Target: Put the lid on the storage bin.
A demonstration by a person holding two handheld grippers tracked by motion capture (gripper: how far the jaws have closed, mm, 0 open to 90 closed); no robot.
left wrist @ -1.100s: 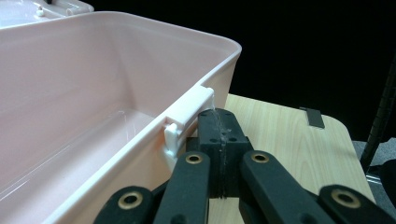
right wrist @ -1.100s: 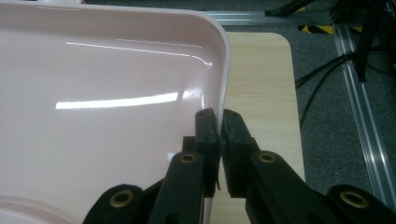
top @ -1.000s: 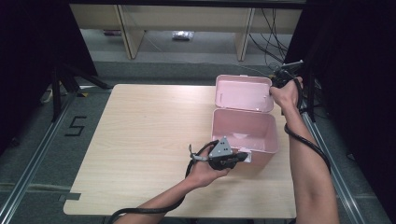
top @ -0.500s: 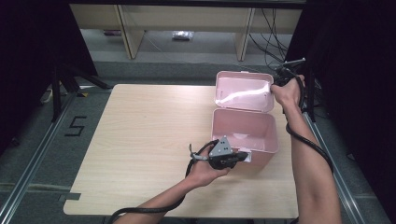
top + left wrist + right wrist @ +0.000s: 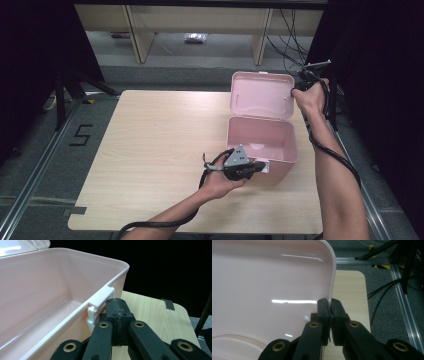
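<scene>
A: Pink box (image 5: pixel 260 142) at table's (image 5: pixel 150 150) right edge, lid (image 5: pixel 262 95) up. Could tip or skid if lid yanked; thin rim could slip out.

B: Left gripper (image 5: pixel 117 315) shut, braced by front latch (image 5: pixel 100 303), forearm low. Right gripper (image 5: pixel 329 308) pinched on lid edge, arm stretched fwd.

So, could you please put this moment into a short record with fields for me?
scene: pink box at the right side of a wooden table
lid: lid open, standing up at the far side of the box
left gripper: left gripper shut, beside the white latch on the near wall
right gripper: right gripper shut on the lid's right edge; its jaws have just been closing
box contents: nothing visible inside
</scene>
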